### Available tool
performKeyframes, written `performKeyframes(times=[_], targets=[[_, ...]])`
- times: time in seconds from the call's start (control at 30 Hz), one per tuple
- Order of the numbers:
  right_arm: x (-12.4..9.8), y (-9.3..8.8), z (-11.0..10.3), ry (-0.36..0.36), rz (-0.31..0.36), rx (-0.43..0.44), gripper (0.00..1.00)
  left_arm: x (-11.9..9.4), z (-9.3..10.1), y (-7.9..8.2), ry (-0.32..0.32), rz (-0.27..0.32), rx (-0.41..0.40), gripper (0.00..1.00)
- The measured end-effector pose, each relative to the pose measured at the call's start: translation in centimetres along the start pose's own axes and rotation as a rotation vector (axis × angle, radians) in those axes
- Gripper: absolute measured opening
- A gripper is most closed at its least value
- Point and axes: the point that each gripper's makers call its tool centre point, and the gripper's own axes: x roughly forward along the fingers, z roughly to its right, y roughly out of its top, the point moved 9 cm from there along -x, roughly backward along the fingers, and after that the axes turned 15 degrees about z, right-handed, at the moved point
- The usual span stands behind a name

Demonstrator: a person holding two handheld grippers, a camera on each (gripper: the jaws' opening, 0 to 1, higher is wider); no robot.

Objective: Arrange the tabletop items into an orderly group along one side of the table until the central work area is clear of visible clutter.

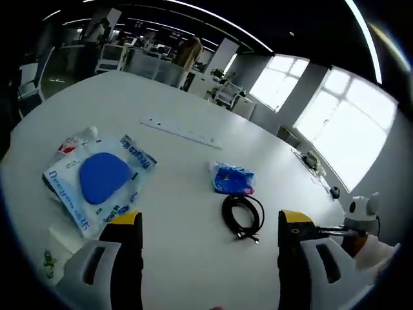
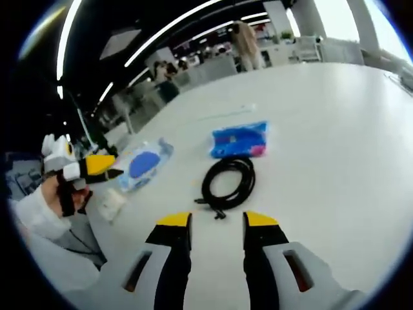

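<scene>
Nearest our right gripper [image 2: 216,227], its jaws apart and empty like the left gripper's [image 1: 210,226], lay the coiled cable [image 2: 227,181] mid-desk [image 2: 335,129]: light, floppy, best pinched across bundled loops.

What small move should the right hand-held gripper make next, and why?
Probably ease forward and down onto the coiled black cable. The right hand-held gripper is open and empty, with the cable just ahead of its jaws in mid-table beside the blue packet.
</scene>
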Motion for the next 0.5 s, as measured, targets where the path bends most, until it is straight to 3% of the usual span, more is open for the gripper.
performKeyframes(times=[0.1,0.27,0.37,0.5], targets=[[0.5,-0.2,0.1,0.012,-0.019,-0.002,0.29,-1.1,-0.6,-0.2,0.026,0.007,-0.057,0.88],[1.0,0.3,-0.2,0.029,-0.017,-0.016,0.29,-2.0,-1.4,0.0,0.066,0.023,-0.038,0.88],[1.9,0.0,-0.3,0.058,-0.059,-0.03,0.29,-2.2,-1.8,0.1,0.075,0.038,-0.052,0.88],[2.4,0.4,-0.8,0.08,-0.065,-0.057,0.29,-2.2,-1.7,0.0,0.08,0.031,-0.054,0.86]])
